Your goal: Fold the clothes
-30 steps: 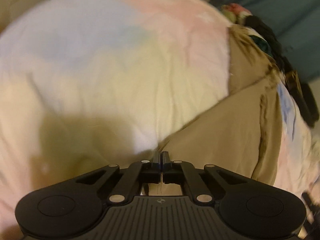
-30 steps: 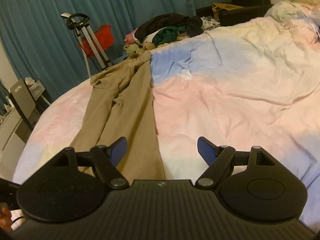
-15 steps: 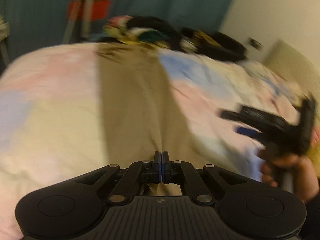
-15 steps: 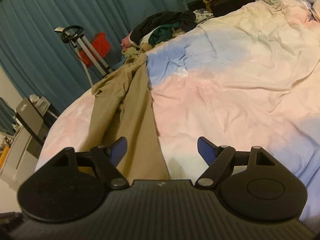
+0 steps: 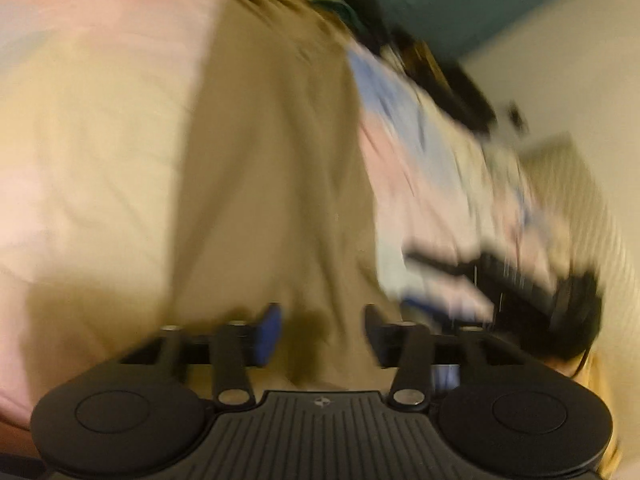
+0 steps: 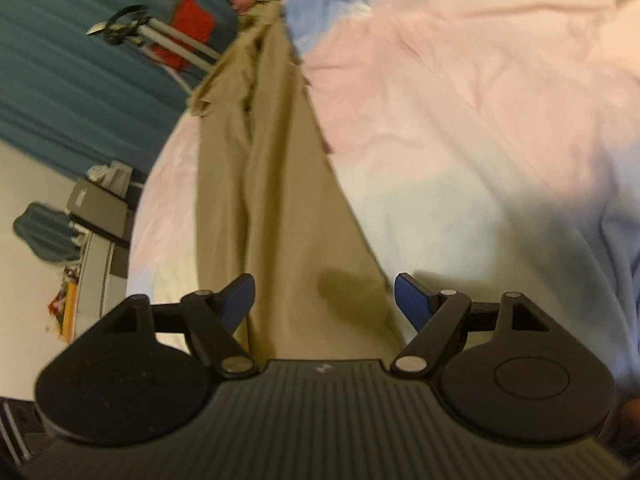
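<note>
A long tan garment [image 5: 272,168] lies stretched out on the pastel bedsheet [image 5: 92,128], running away from me; it also shows in the right wrist view [image 6: 276,200]. My left gripper [image 5: 322,334] is open and empty just above the garment's near end. My right gripper [image 6: 325,300] is open and empty over the same near end, its jaws straddling the cloth. The right gripper shows blurred at the right of the left wrist view [image 5: 500,280]. The left view is motion-blurred.
A pile of dark and coloured clothes [image 5: 360,12] lies at the far end of the bed. A stand with a red part [image 6: 176,36] stands by the teal curtain [image 6: 60,60]. Furniture [image 6: 96,224] stands left of the bed.
My left gripper was shut on the tan cloth and has opened, letting it go. Both grippers have swung down toward the garment's near end.
</note>
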Motion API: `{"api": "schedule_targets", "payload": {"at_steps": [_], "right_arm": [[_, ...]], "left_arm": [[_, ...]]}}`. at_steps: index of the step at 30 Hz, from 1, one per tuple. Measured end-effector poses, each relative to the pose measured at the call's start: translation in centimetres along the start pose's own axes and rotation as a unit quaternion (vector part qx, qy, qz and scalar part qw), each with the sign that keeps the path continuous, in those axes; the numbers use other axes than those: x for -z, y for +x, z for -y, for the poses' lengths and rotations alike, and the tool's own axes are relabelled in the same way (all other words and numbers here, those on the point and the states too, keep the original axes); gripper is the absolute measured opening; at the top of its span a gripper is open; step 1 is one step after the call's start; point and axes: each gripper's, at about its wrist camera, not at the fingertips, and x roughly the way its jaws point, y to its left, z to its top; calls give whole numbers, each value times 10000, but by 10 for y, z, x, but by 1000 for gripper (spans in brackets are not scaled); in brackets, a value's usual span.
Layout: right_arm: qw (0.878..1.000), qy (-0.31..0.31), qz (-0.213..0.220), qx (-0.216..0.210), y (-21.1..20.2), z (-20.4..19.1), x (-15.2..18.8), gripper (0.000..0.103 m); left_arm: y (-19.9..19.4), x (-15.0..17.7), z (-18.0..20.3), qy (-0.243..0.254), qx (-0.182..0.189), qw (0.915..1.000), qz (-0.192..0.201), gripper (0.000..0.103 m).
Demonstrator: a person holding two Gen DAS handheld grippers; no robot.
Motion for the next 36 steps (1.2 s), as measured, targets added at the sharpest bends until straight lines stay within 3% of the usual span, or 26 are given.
{"api": "schedule_targets", "payload": {"at_steps": [5, 10, 13, 16, 17, 18, 19, 20, 21, 24, 27, 36], "right_arm": [[9977, 515, -385, 225, 18, 17, -3, 71], [9919, 1056, -667, -218, 20, 29, 3, 70], [9883, 1137, -884, -511, 19, 29, 11, 64], [9871, 881, -1202, -580, 16, 19, 29, 51], [9864, 795, -1308, -602, 15, 16, 35, 50], [9886, 720, -1237, -464, 11, 13, 38, 39], [9906, 645, -1162, -321, 7, 10, 41, 28], [9923, 569, -1086, -178, 2, 7, 43, 25], [9927, 589, -1044, -115, -1, 7, 44, 21], [9940, 353, -1028, -76, -9, -4, 45, 13], [9960, 207, -851, -148, -26, -16, 38, 10], [9939, -302, 321, -1015, -130, -69, 6, 10]], "left_arm": [[-6, -16, -61, -1302, -22, 9908, 382, 63], [12, -20, -99, -2265, -80, 9739, -107, 62], [10, -20, -95, -2121, -147, 9770, -142, 62], [12, -13, -81, -1774, -269, 9829, -416, 58], [13, -9, -76, -1687, -302, 9839, -505, 50], [12, -7, -73, -1633, -364, 9843, -565, 35], [11, -4, -70, -1581, -427, 9845, -624, 27], [9, -3, -69, -1582, -426, 9844, -649, 13], [8, -1, -68, -1585, -422, 9842, -672, 9], [-8, 0, -64, -1604, -299, 9854, -475, 5], [-42, 1, -54, -1633, 57, 9864, -149, 4], [-158, -19, -4, -1464, 1070, 9783, 1004, 3]]}}
